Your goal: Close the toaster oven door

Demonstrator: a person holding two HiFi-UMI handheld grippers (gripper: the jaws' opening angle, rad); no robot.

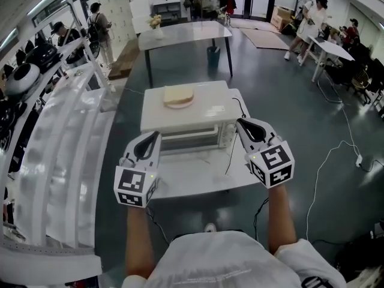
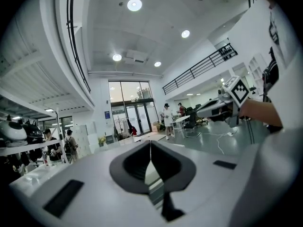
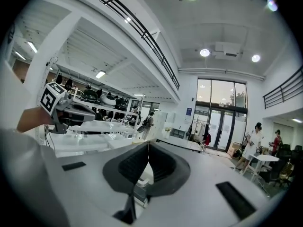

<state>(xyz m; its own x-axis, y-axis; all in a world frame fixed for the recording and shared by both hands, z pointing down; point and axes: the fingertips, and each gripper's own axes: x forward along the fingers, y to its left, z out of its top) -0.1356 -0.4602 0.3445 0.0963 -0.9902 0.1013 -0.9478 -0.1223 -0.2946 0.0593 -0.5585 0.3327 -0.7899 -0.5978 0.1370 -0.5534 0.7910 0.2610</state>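
Note:
The white toaster oven [image 1: 204, 110] stands on a white table [image 1: 198, 176] in the head view, with a slice of bread [image 1: 179, 96] on its top. Its front door [image 1: 191, 139] looks upright against the body. My left gripper [image 1: 158, 135] hovers at the oven's front left corner and my right gripper [image 1: 239, 122] at its front right corner, both raised above the table. Each is shut with nothing between the jaws, as the left gripper view [image 2: 150, 144] and the right gripper view [image 3: 148, 144] show. Both point level into the room.
A white shelf rack [image 1: 66, 137] with appliances runs along the left. A black cable [image 1: 230, 155] lies on the table by the oven's right side. Behind stand another table [image 1: 183, 33] and a blue bin [image 1: 213, 56]. People [image 1: 312, 17] and floor cables [image 1: 336, 155] are at the right.

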